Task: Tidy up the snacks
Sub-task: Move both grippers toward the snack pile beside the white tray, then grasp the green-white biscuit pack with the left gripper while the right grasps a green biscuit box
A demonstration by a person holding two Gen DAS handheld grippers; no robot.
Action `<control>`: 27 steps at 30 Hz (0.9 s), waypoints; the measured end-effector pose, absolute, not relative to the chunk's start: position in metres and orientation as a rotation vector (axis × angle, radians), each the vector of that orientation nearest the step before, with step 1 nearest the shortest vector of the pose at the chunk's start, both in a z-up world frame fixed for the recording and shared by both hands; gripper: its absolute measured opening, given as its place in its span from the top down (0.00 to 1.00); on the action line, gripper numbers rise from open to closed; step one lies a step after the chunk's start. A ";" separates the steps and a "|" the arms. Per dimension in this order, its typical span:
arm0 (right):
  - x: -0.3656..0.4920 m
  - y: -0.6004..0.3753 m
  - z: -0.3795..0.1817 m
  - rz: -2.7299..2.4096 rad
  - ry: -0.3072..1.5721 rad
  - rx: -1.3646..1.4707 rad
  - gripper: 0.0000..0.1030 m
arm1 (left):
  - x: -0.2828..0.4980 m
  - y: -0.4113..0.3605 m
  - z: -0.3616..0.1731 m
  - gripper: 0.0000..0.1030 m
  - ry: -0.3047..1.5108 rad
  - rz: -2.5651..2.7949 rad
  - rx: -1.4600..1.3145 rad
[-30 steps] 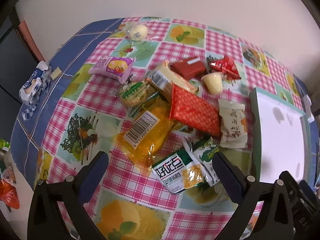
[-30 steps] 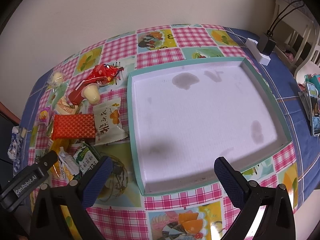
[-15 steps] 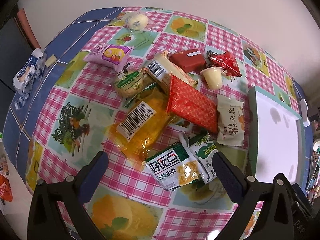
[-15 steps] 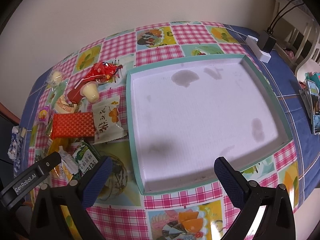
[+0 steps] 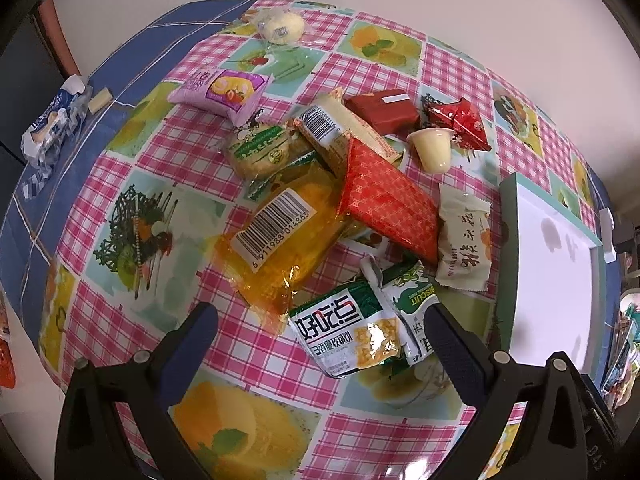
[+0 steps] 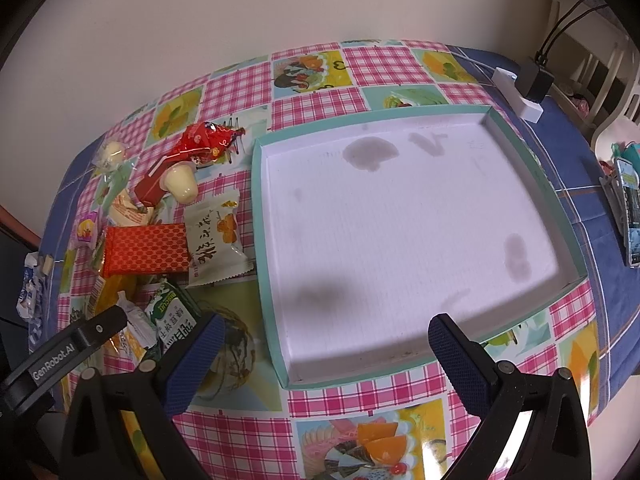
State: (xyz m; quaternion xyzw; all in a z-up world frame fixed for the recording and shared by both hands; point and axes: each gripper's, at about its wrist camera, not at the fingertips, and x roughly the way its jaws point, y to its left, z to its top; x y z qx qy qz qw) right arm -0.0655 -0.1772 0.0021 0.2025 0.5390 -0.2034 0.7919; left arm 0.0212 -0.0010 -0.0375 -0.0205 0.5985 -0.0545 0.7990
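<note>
Green corn-snack packet (image 5: 347, 330) now sits between my left tool (image 5: 320, 332) fingers, closer than before; both tools gape empty, right tool (image 6: 320, 340) over the bare teal tray (image 6: 532, 168)

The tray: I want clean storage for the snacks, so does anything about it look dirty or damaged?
Yes. The white floor of the tray carries several dark blotches, the largest near the far wall and another by the right wall; they look like stains. It holds no snacks. The walls look intact.
</note>
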 end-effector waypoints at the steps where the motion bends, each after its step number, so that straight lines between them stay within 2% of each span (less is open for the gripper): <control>1: -0.065 -0.177 0.002 -0.438 1.159 0.437 0.00 | 0.021 0.000 -0.038 0.00 1.285 -0.116 -0.044; 18: -0.045 -0.168 -0.012 -0.374 1.164 0.443 0.02 | 0.033 0.018 -0.067 0.01 1.368 -0.091 -0.235; 19: -0.043 -0.166 -0.012 -0.366 1.164 0.441 0.02 | 0.034 0.019 -0.068 0.02 1.371 -0.092 -0.249; 21: -0.039 -0.159 -0.013 -0.347 1.163 0.426 0.07 | 0.035 0.020 -0.073 0.15 1.383 -0.093 -0.259; 22: -0.036 -0.156 -0.014 -0.339 1.163 0.418 0.08 | 0.036 0.019 -0.077 0.18 1.399 -0.083 -0.248; 25: -0.030 -0.147 -0.014 -0.310 1.158 0.398 0.09 | 0.037 0.021 -0.087 0.22 1.425 -0.089 -0.287; 27: -0.026 -0.141 -0.014 -0.294 1.155 0.381 0.14 | 0.037 0.022 -0.086 0.26 1.418 -0.089 -0.276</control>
